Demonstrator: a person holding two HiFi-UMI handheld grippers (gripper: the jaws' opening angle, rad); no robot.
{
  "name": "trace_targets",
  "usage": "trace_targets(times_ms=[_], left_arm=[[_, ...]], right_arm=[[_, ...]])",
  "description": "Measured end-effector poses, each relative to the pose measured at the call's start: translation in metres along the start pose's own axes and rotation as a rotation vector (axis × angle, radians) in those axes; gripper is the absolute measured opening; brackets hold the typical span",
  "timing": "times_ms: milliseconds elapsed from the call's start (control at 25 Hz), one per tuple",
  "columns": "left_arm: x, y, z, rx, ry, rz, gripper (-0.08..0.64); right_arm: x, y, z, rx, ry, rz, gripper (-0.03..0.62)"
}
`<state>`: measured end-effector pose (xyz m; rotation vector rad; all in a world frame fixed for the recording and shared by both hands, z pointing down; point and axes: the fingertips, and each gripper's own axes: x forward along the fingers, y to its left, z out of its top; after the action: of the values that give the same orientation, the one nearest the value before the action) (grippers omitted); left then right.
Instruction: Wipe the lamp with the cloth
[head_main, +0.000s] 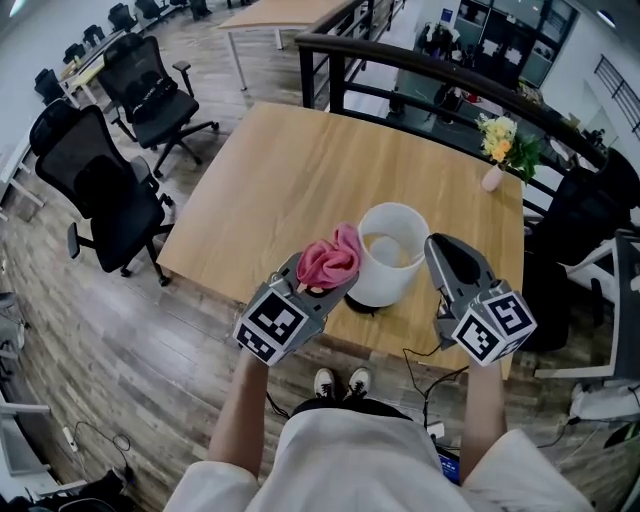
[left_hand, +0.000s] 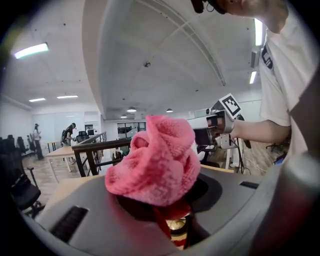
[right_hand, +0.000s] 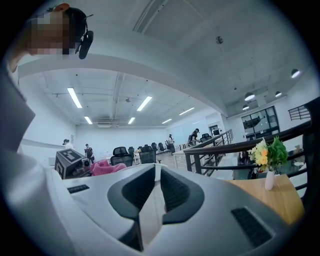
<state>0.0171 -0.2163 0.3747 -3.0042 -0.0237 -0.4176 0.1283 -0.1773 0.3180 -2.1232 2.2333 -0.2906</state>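
Cloth (head_main: 332, 260) is sitting clenched in my left tongs (head_main: 322, 288) at the lamp (head_main: 395, 282) rim; my right tongs (head_main: 434, 243) are pinching the lamp opposite. Wiping is, I'm judging, only getting under way.

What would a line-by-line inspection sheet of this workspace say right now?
Surface: wooden table, lamp near its front edge.
Job's things: white lamp upright; pink cloth bunched at its left side.
Clutter: vase of flowers at the far right corner.
Grippers: left gripper shut on the cloth; right gripper beside the lamp, fingers close together, grip unclear.
Cables: dark cable hanging below the table's front edge.
Surroundings: office chairs left, railing behind the table.
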Motion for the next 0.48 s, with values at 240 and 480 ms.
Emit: trace_targets(times_ms=[240, 480], left_arm=[[0.005, -0.003, -0.031, -0.071, 0.015, -0.006, 0.135], [0.007, -0.011, -0.063, -0.108, 0.089, -0.011, 0.135]], right_arm=[[-0.003, -0.001, -0.001, 0.012, -0.018, -0.015, 0.061], [-0.004, -0.001, 0.003, 0.027, -0.034, -0.024, 0.061]])
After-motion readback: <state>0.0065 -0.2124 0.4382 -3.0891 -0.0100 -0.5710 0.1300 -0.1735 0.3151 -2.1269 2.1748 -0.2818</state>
